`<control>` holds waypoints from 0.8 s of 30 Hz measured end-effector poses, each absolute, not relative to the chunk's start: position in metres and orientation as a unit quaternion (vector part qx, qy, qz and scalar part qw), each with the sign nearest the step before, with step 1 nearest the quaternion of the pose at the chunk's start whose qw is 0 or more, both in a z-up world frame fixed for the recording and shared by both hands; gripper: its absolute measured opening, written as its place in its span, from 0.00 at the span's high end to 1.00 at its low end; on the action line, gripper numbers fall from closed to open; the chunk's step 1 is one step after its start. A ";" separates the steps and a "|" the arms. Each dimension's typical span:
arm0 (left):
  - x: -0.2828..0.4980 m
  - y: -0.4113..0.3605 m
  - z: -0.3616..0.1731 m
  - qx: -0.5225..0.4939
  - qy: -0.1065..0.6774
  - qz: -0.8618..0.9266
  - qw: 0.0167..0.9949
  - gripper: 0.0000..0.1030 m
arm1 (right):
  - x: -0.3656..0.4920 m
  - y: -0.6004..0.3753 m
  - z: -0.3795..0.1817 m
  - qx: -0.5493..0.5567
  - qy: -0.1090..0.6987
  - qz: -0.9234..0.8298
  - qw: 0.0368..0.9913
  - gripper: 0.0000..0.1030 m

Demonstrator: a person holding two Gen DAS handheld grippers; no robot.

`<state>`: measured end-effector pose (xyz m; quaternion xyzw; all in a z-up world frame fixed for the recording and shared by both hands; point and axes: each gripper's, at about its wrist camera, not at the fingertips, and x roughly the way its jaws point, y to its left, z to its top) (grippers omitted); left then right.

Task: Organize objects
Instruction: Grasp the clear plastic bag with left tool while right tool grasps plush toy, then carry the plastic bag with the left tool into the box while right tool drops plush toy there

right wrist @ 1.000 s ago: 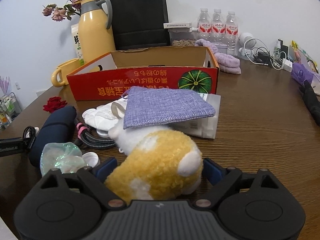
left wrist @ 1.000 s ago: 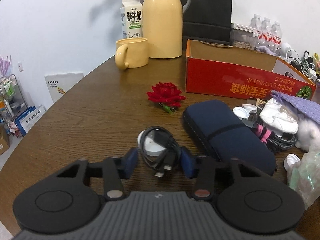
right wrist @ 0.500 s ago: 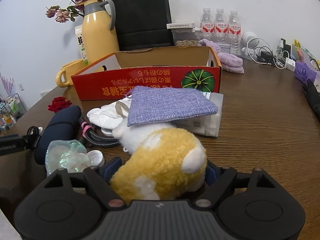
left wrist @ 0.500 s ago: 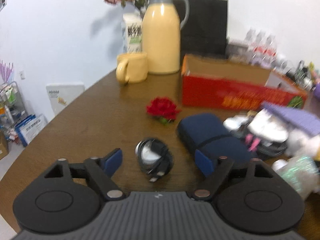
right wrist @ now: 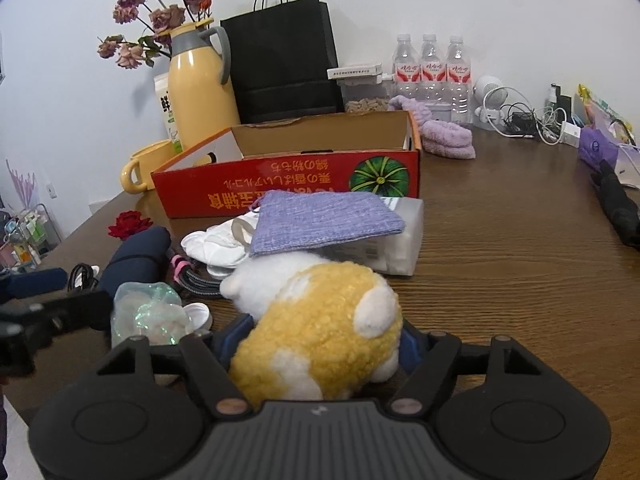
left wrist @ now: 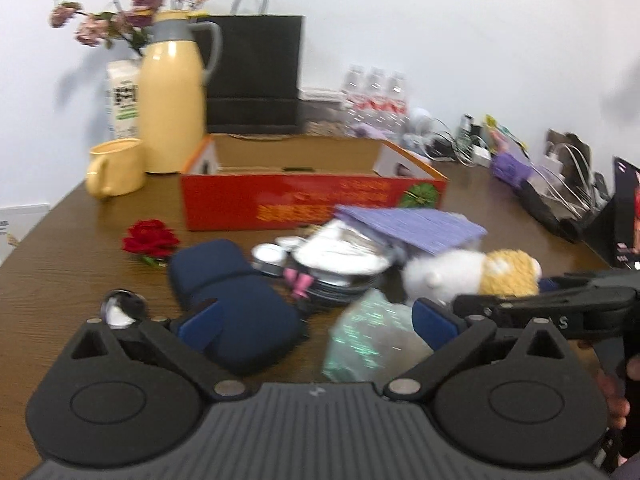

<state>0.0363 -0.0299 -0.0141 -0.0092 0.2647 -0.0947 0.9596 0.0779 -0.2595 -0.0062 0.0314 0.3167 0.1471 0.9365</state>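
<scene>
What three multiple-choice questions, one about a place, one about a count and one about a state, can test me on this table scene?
1. Where does the purple cloth lie?
A. inside the red box
B. on the pile in front of the red box
C. on the yellow mug

2. How many water bottles stand by the wall?
A. two
B. three
C. five

3. What sits between the right gripper fingers?
A. the plush toy
B. the red rose
C. nothing

Answers: 1 B, the cloth rests on the white items before the box; 2 B, three red-labelled bottles show; 3 A, the closing jaws flank the toy.
</scene>
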 end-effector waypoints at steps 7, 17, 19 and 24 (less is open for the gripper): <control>0.041 -0.050 -0.025 -0.001 0.296 -0.123 0.947 0.14 | 0.070 -0.268 -0.002 0.035 0.303 0.157 0.940 0.30; 0.038 -0.046 -0.028 -0.021 0.308 -0.119 0.944 0.60 | 0.057 -0.273 0.000 0.042 0.292 0.169 0.940 0.30; 0.035 -0.042 -0.023 -0.025 0.302 -0.117 0.946 0.60 | 0.054 -0.273 0.001 0.041 0.289 0.173 0.941 0.30; 0.029 -0.030 -0.009 -0.033 0.277 -0.106 0.954 0.60 | 0.048 -0.270 0.011 0.036 0.273 0.184 0.944 0.30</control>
